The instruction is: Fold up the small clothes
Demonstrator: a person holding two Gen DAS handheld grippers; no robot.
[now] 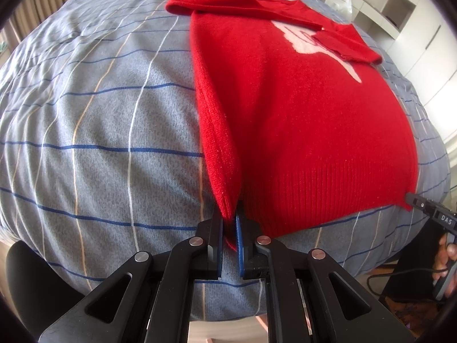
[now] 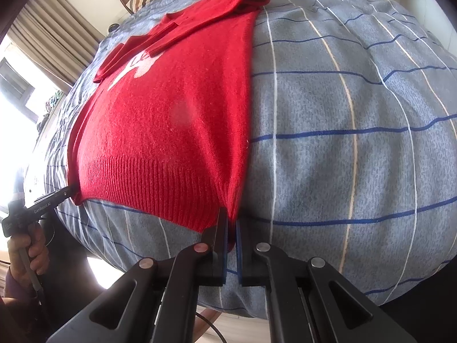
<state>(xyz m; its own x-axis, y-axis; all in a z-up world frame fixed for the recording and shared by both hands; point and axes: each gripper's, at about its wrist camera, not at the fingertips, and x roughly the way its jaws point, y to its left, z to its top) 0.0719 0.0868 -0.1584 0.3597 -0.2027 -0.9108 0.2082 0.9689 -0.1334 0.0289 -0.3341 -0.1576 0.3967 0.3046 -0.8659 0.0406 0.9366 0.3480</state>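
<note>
A red knit sweater [image 1: 285, 100] with a white motif lies on the bed, its sleeves folded across the chest; it also shows in the right wrist view [image 2: 171, 120]. My left gripper [image 1: 230, 220] is shut on the hem's left corner, lifting it slightly. My right gripper [image 2: 232, 223] is shut on the hem's right corner. The right gripper also shows at the right edge of the left wrist view [image 1: 411, 198], and the left gripper shows at the left of the right wrist view [image 2: 70, 193], each pinching its hem corner.
The sweater lies on a grey-blue checked bedspread [image 1: 100, 114] that fills both views [image 2: 342, 114]. White cabinets [image 1: 400, 8] stand beyond the bed. Curtains and a window [image 2: 34, 51] are on the other side. A black chair back [image 1: 31, 280] is near the bed's front edge.
</note>
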